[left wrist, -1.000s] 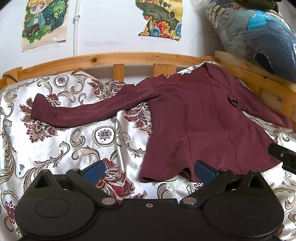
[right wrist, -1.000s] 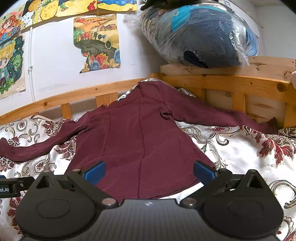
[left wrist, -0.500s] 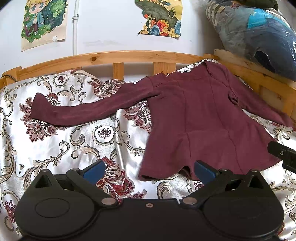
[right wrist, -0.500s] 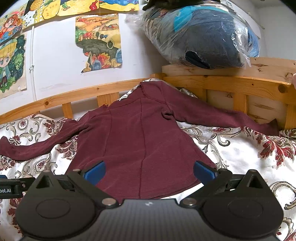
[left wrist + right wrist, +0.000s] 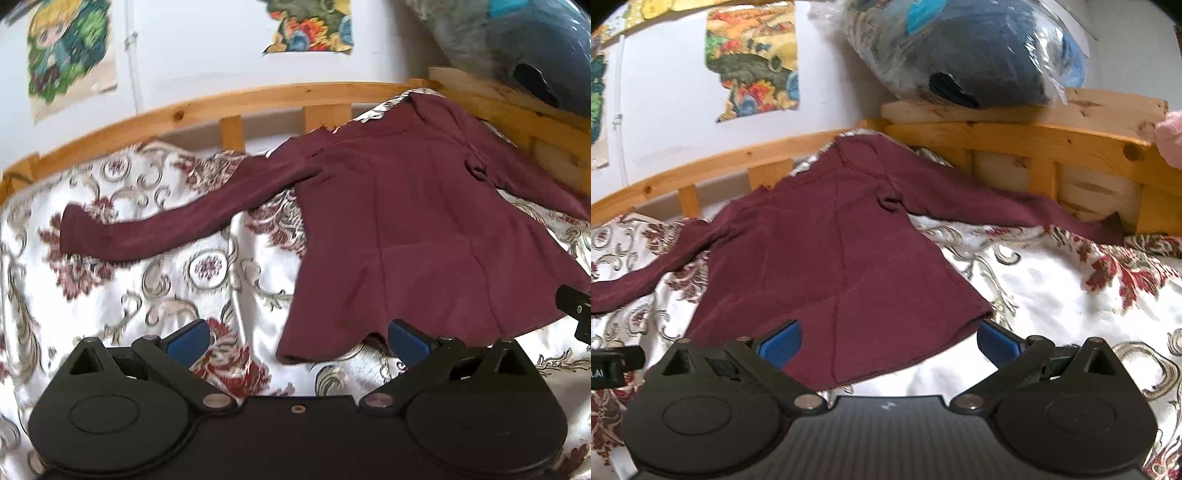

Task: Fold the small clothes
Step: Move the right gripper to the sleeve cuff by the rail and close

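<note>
- A soft dark red long-sleeved top (image 5: 399, 229) lay flat on the shiny flowery bedcover (image 5: 177, 280).
- The left gripper (image 5: 297, 338) and right gripper (image 5: 888, 338) had blue fingers spread wide, holding nothing.

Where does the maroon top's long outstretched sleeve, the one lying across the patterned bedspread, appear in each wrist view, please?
Left wrist: the sleeve runs across the left centre of the picture.
Right wrist: the same sleeve lies at the far left edge.
Shared landmark: the wooden bed rail.
</note>
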The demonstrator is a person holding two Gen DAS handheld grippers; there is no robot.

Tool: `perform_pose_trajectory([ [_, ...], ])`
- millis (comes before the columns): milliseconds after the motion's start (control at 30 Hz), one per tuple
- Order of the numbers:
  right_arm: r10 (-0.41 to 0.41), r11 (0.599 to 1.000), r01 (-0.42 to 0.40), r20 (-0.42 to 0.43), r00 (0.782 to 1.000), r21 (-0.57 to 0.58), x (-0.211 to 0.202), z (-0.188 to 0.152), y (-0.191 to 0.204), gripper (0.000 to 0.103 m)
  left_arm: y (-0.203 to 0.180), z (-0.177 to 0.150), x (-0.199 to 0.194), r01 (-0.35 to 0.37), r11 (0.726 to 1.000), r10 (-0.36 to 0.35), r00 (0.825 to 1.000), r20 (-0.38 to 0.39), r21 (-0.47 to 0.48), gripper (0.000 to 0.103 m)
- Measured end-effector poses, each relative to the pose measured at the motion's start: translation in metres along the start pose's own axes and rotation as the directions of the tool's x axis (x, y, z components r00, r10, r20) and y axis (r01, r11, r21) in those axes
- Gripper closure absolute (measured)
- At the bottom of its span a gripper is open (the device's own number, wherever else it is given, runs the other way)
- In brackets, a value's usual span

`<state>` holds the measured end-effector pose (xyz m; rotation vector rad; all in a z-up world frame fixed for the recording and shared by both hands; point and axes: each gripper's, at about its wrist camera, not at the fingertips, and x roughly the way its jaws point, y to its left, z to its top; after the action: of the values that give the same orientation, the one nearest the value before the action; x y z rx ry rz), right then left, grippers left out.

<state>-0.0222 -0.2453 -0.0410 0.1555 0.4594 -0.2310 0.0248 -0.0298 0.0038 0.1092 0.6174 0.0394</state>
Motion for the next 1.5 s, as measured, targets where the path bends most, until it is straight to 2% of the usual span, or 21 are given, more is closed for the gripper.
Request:
perform_pose_trajectory([
  [167, -0.035, 0.998, 0.036, -0.02, 0.999, 0.046, 0.006, 0.004, -0.011, 0.0, -0.018, 0.015, -0.001, -0.013, 0.991, 0.009, 1.0, 0.03, 0.135, 0.001],
  [367, -0.042, 0.995, 0.044, -0.02, 0.999, 0.093, 0.014, 0.015, -0.025, 0.0, -0.029, 0.046, 0.002, -0.002, 0.981, -0.005, 0.999, 0.039, 0.193, 0.001],
  [500, -0.041, 0.994, 0.042, -0.011, 0.999, 0.102, 0.025, 0.031, -0.036, 0.0, -0.038, 0.07, 0.01, -0.002, 0.982, -0.002, 1.0, 0.02, 0.191, 0.001],
  [667, -0.062, 0.996, 0.059, 0.049, 0.997, 0.068, 0.036, 0.06, -0.056, 0.0, -0.058, 0.092, 0.02, 0.007, 0.982, -0.012, 1.0, 0.025, 0.191, 0.001],
  [767, -0.081, 0.993, 0.074, 0.071, 0.994, 0.088, 0.041, 0.072, -0.075, 0.0, -0.071, 0.093, 0.025, -0.005, 0.987, -0.006, 0.998, 0.069, 0.16, 0.001],
  [867, -0.104, 0.99, 0.094, 0.089, 0.991, 0.107, 0.048, 0.082, -0.101, 0.0, -0.084, 0.083, 0.032, 0.017, 0.993, -0.025, 0.997, 0.069, 0.118, 0.001],
  [967, -0.189, 0.976, 0.176, 0.095, 0.977, 0.131, 0.062, 0.092, -0.128, 0.0, -0.091, 0.073, 0.038, 0.096, 0.988, -0.102, 0.994, 0.043, 0.122, 0.001],
  [1100, -0.298, 0.933, 0.274, 0.075, 0.952, 0.232, 0.085, 0.1, -0.165, 0.0, -0.098, 0.065, 0.048, 0.113, 0.983, -0.119, 0.992, 0.032, 0.147, 0.001],
  [1267, -0.419, 0.875, 0.398, 0.02, 0.908, 0.274, 0.117, 0.095, -0.186, 0.014, -0.097, 0.061, 0.063, 0.153, 0.978, -0.152, 0.988, -0.019, 0.14, 0.001],
  [1500, -0.51, 0.794, 0.488, -0.042, 0.859, 0.362, 0.137, 0.079, -0.21, 0.031, -0.093, 0.055, 0.07, 0.156, 0.977, -0.154, 0.988, -0.03, 0.144, 0.001],
])
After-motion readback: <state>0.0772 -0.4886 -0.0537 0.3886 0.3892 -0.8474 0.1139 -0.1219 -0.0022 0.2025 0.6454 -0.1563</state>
